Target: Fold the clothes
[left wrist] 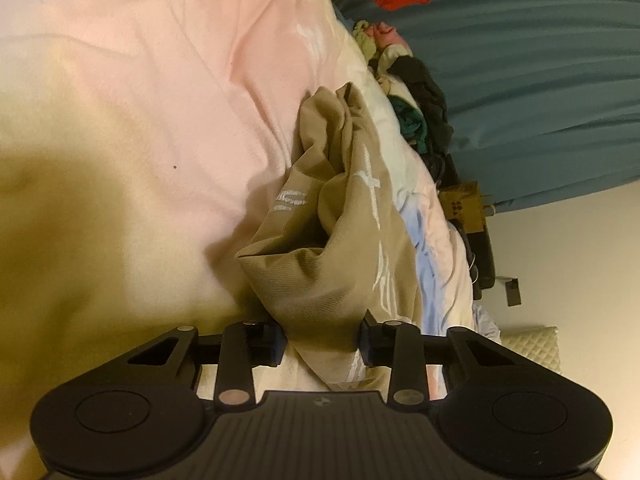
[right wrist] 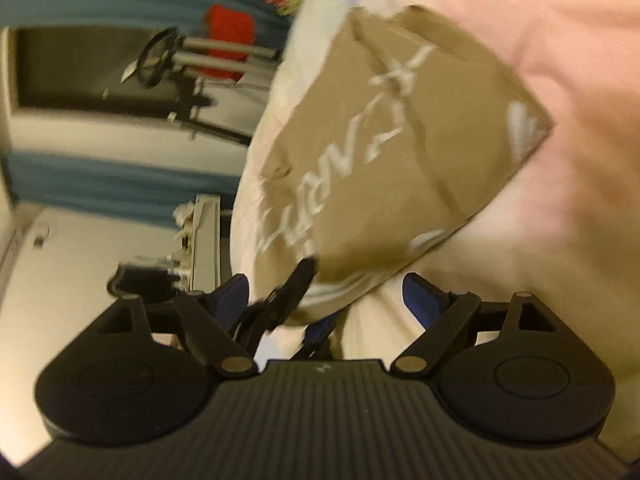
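The tan garment lies bunched on the pink bedsheet at centre frame; its white lettering is too blurred to read. The left claw pinches its near edge. The right claw stands wide, gripping nothing.

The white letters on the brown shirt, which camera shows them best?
The right wrist camera: the white letters spread across the brown shirt, though blurred. The left wrist camera shows the shirt bunched, with only bits of print.
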The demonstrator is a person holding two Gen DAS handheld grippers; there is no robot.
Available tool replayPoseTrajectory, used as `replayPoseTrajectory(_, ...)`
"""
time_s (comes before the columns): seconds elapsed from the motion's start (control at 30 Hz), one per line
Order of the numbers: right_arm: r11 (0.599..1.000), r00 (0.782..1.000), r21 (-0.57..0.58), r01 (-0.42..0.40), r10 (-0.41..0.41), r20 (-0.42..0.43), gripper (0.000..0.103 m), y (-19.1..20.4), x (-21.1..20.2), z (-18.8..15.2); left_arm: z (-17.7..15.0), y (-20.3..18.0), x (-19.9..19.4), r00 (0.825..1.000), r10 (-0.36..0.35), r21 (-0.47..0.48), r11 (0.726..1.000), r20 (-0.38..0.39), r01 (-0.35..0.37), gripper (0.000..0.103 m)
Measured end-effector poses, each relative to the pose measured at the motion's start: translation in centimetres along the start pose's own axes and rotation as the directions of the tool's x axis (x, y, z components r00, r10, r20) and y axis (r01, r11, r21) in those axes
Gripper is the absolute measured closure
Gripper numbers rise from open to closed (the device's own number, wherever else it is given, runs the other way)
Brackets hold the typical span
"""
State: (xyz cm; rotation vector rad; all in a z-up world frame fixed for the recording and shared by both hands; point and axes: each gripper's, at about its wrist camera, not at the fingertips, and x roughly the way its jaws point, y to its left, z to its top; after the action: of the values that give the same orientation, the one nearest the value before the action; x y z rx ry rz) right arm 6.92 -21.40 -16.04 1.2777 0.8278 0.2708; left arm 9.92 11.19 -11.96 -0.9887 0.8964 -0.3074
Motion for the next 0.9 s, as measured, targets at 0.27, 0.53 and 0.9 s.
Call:
replayPoseTrajectory(0.27, 0.988, 0.997, 0.131, -0.082, 0.080, 0.023, 0.017, -1.7, 1.0, 0.5, -0.6, -1.3, -0.9, 0.997, -0.071, 0.047, 0.997, 0.031, 0.069, 0.072)
replayPoseTrajectory(0.53, 0.982, 0.994, 0.184, -0.044, 0.025, 0.106, 0.045, -2.8, 0.9, 1.8, -0.5, -1.4, -1.1, 0.996, -0.081, 0.033, 0.996, 0.035, 0.080, 0.072)
replayPoseTrajectory(0.9, 0.976, 0.980, 0.218, 0.008, -0.051, 0.191, 0.064, -3.5, -0.1, 2.0, -0.1, 0.0, -0.8, 0.999, -0.049, -0.071, 0.996, 0.007, 0.049, 0.064)
